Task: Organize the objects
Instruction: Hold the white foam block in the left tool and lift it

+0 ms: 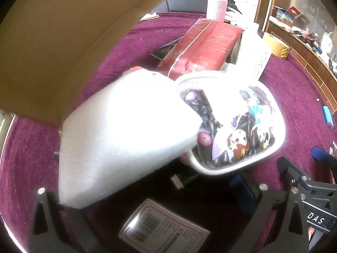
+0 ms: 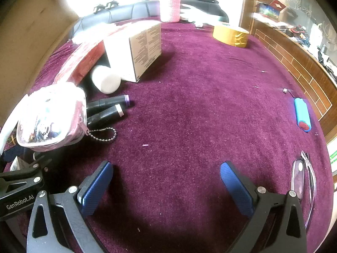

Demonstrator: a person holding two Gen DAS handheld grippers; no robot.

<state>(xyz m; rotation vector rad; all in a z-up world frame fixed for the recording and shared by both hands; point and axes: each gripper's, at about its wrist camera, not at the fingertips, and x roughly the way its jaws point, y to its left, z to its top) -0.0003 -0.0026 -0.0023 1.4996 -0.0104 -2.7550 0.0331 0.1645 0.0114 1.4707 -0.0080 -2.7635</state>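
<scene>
Purple cloth point(image 2: 189, 97) covers the table. Left gripper point(image 1: 147, 206): fingers spread wide, gripping nothing. A white foam block point(image 1: 126, 130) stands just ahead of its left finger. A clear pouch point(image 1: 231, 130) printed with cartoon figures lies ahead of the right finger, touching the block. A barcoded box point(image 1: 164, 229) lies between the fingers. Right gripper point(image 2: 166, 187): blue pads point(image 2: 96, 187) wide apart over bare cloth. Two black markers point(image 2: 109, 107) lie ahead-left. Glasses point(image 2: 303, 179) lie just beside the right finger.

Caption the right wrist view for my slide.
Open right gripper hovers over bare purple cloth, between a clear pouch and eyeglasses.
</scene>
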